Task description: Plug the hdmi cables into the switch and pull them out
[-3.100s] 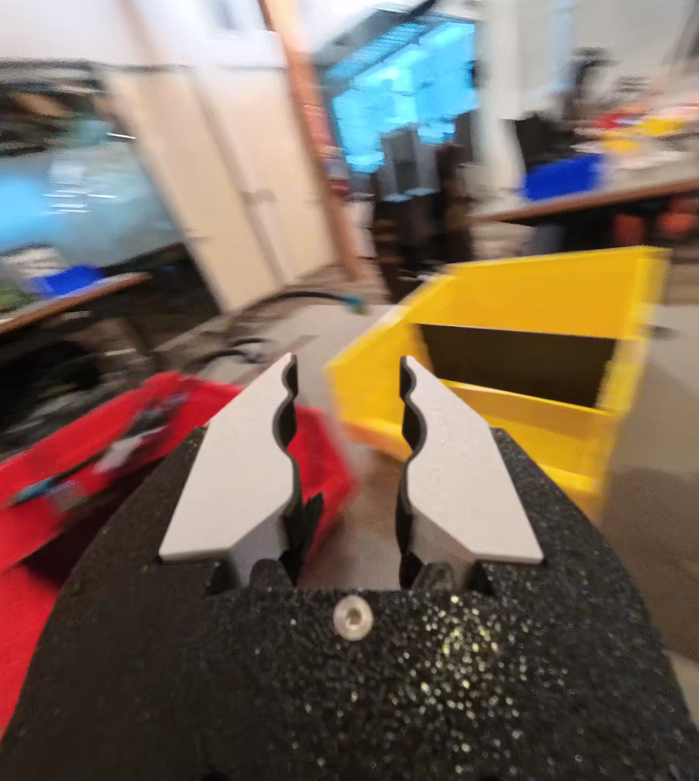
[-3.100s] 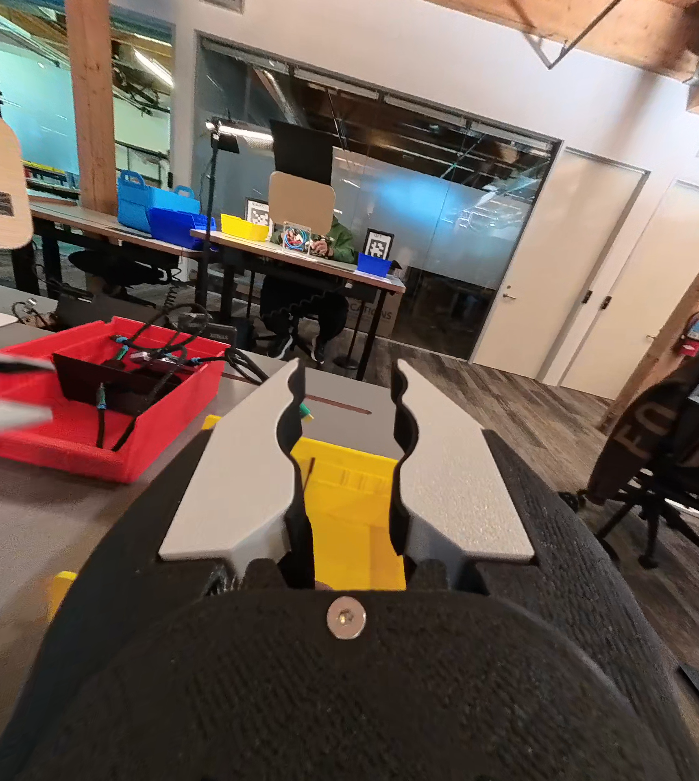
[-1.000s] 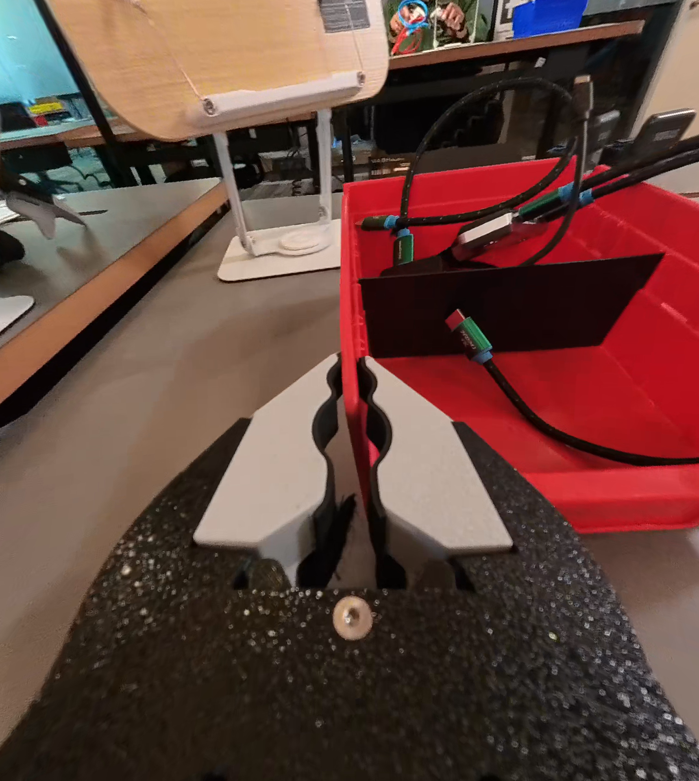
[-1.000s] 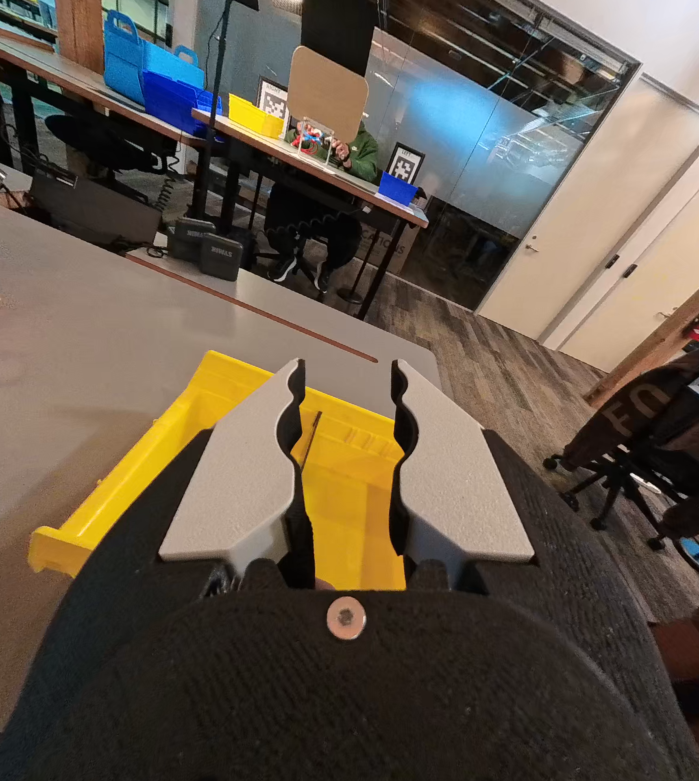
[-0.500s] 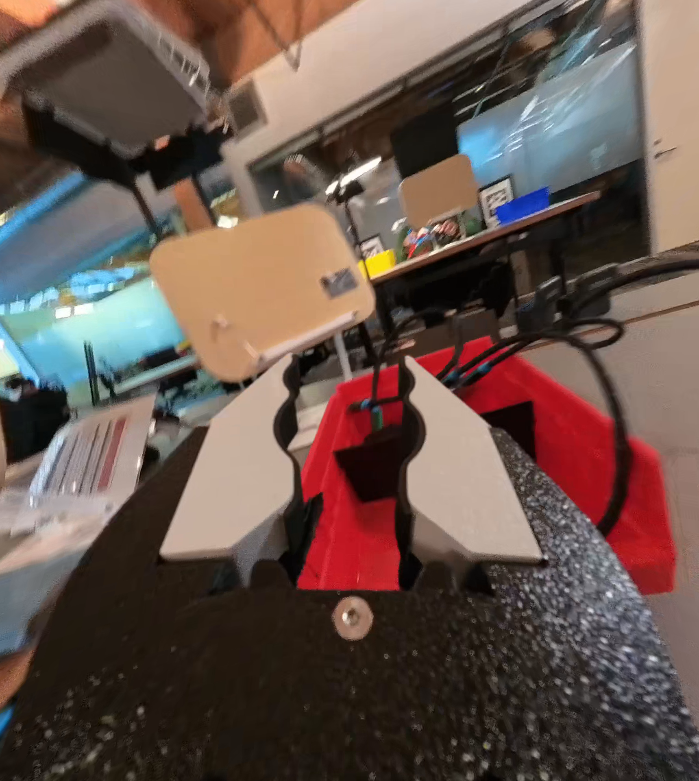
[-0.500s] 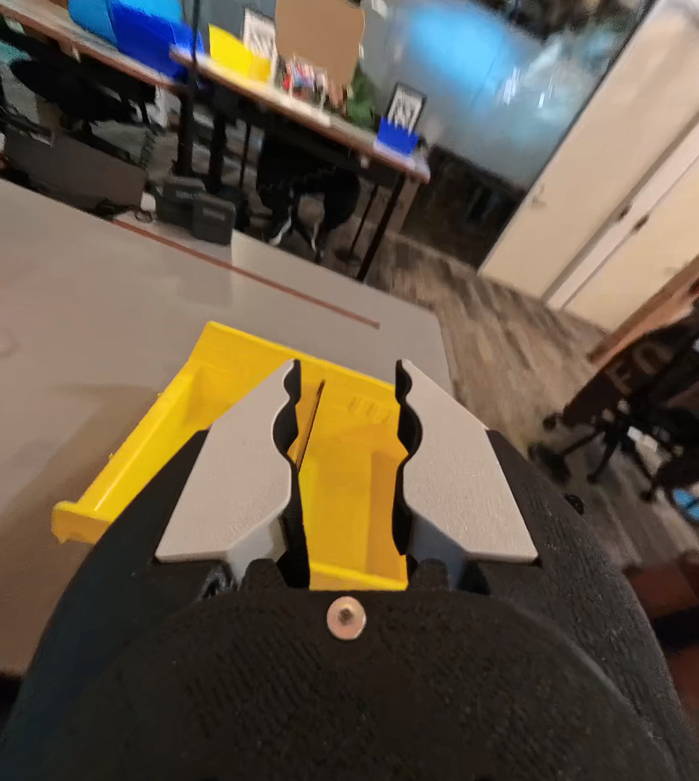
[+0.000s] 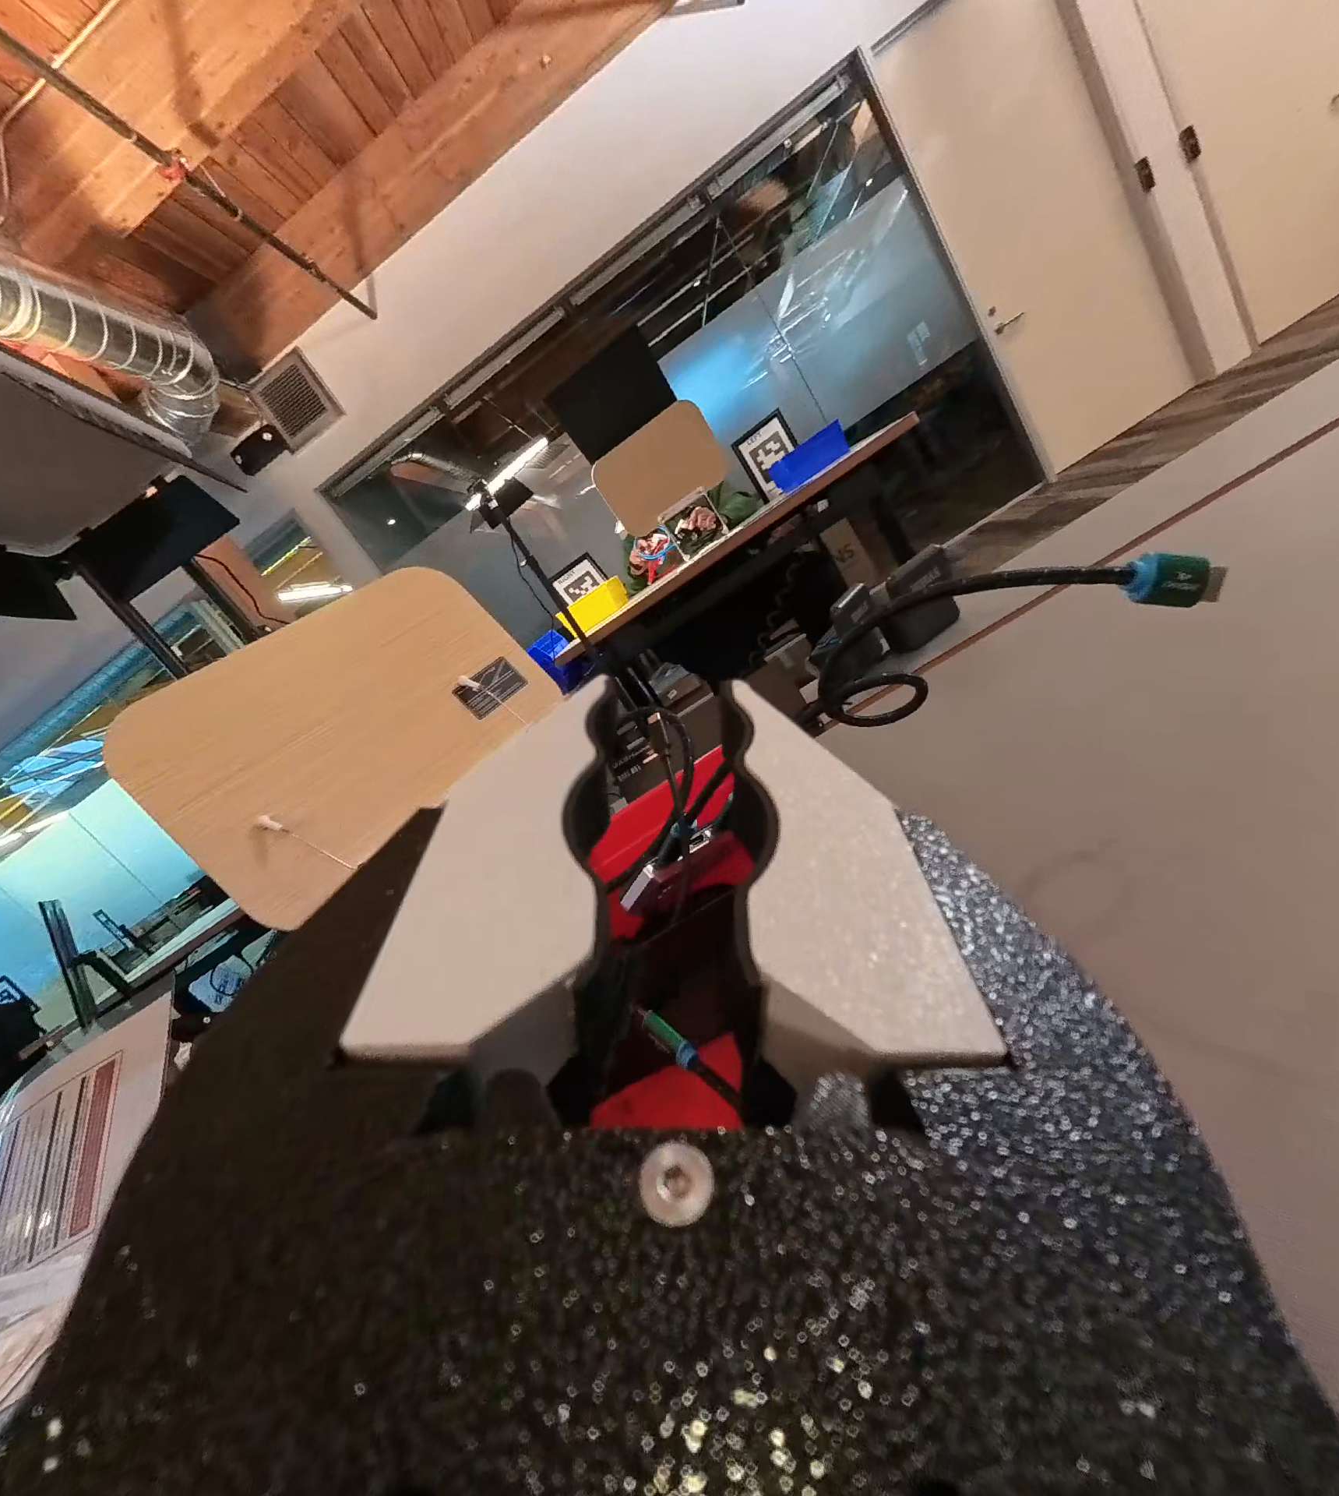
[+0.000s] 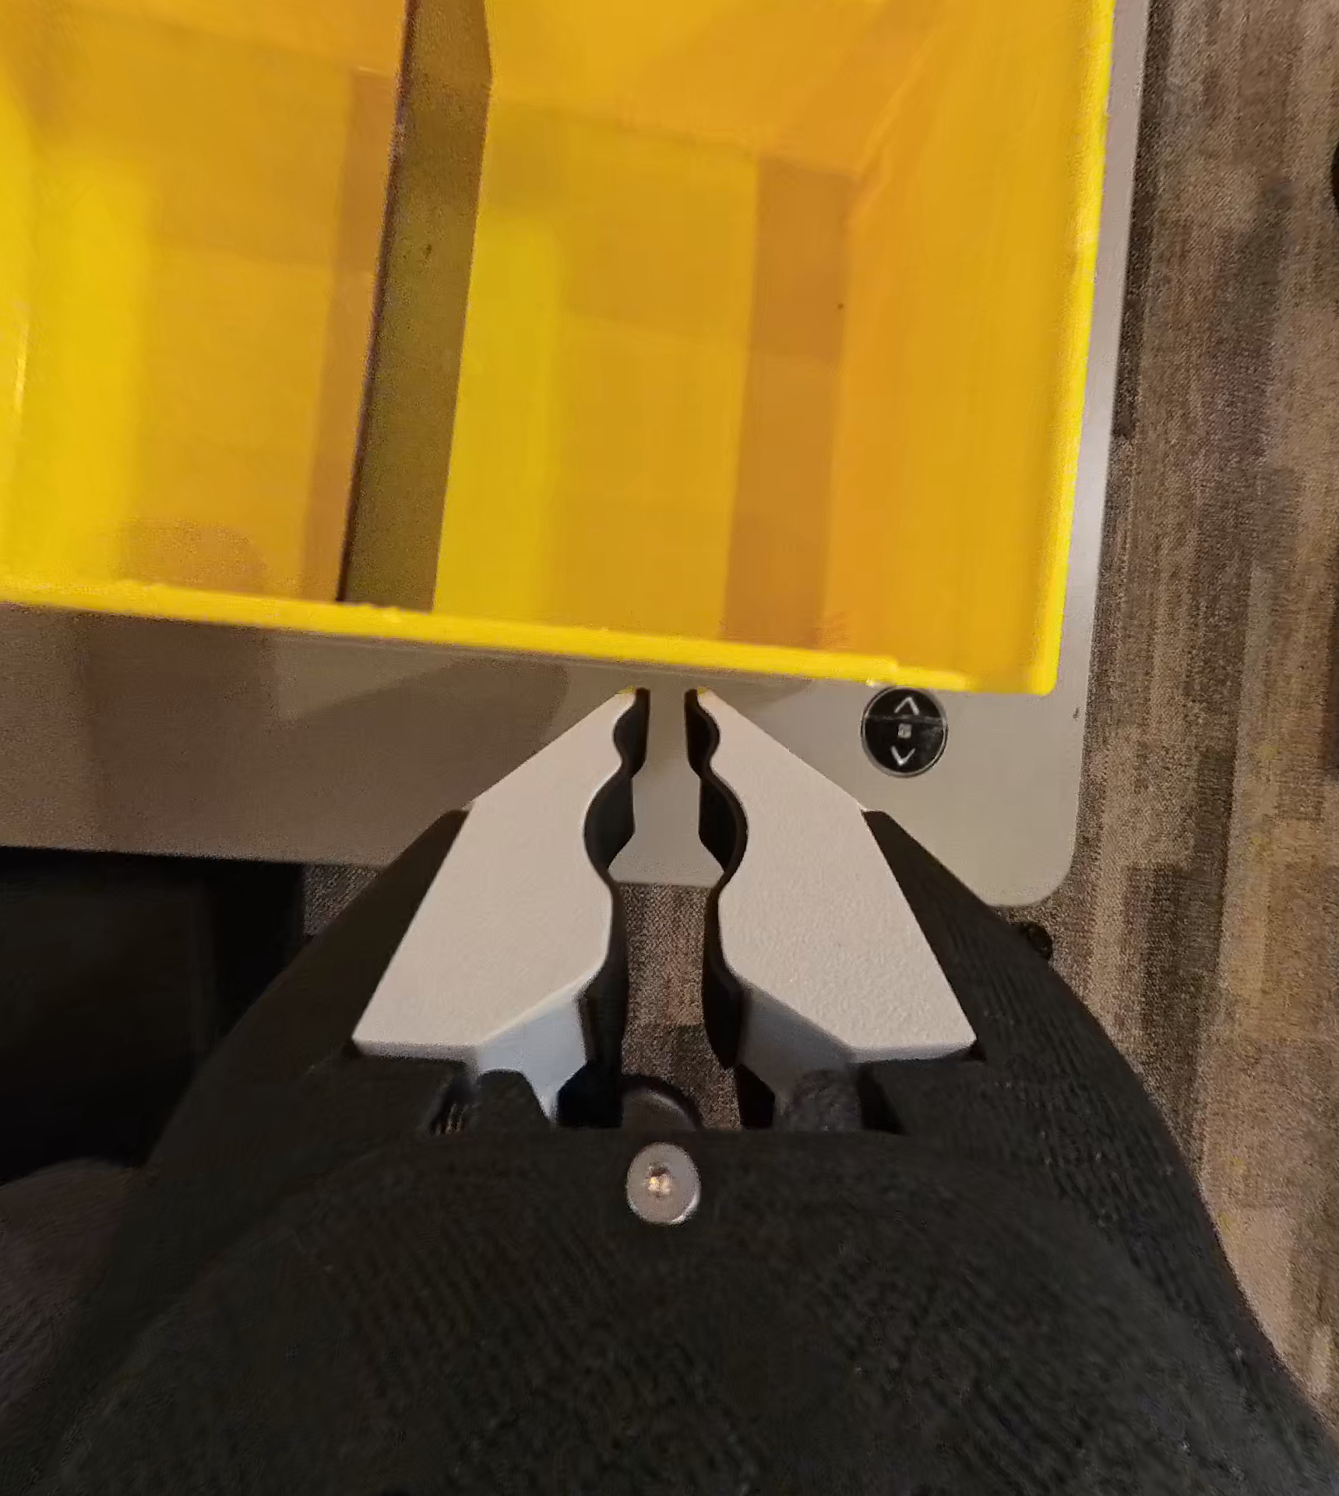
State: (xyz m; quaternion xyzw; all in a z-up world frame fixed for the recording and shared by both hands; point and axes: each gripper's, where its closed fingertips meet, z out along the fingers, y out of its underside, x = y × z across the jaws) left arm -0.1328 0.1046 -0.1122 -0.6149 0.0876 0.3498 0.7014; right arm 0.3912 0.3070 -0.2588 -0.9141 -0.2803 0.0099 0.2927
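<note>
HDMI cables: one black braided cable [image 7: 973, 587] arced in the air at about 2 o'clock from the left gripper, ending in a green plug with a blue collar [image 7: 1172, 581] that pointed right, its long axis near level across the left wrist view. More cable ran down between the jaws into the red bin.
Far left: a tan board on a stand [image 7: 310, 753] stood at 10 o'clock of the left gripper, with a papered sheet low at 8 o'clock.
Left gripper [image 7: 662, 712]: jaws parted with a clear gap and held nothing; they framed the red bin.
Red bin [image 7: 650, 1089]: seen only through the jaw gap, dead ahead at 12 o'clock. In it lay a silvery box, probably the switch [image 7: 678, 878], with a dark red plug beside it and a small green plug [image 7: 662, 1046] nearer the camera.
Table [image 7: 1135, 809]: grey, bare to the right of the bin.
Right gripper [image 8: 666, 694]: jaws nearly together with a narrow slit left, gripping nothing; the tips sat just before the near wall of the yellow bin.
Yellow bin [image 8: 488, 623]: at 12 o'clock in the right wrist view, split by a grey divider [image 8: 423, 324]; both compartments showed no contents.
Key relation: the switch and cables lay straight ahead of the left gripper, so it looked nearer and better placed to pick up a plug; the right gripper faced away over the yellow bin.
</note>
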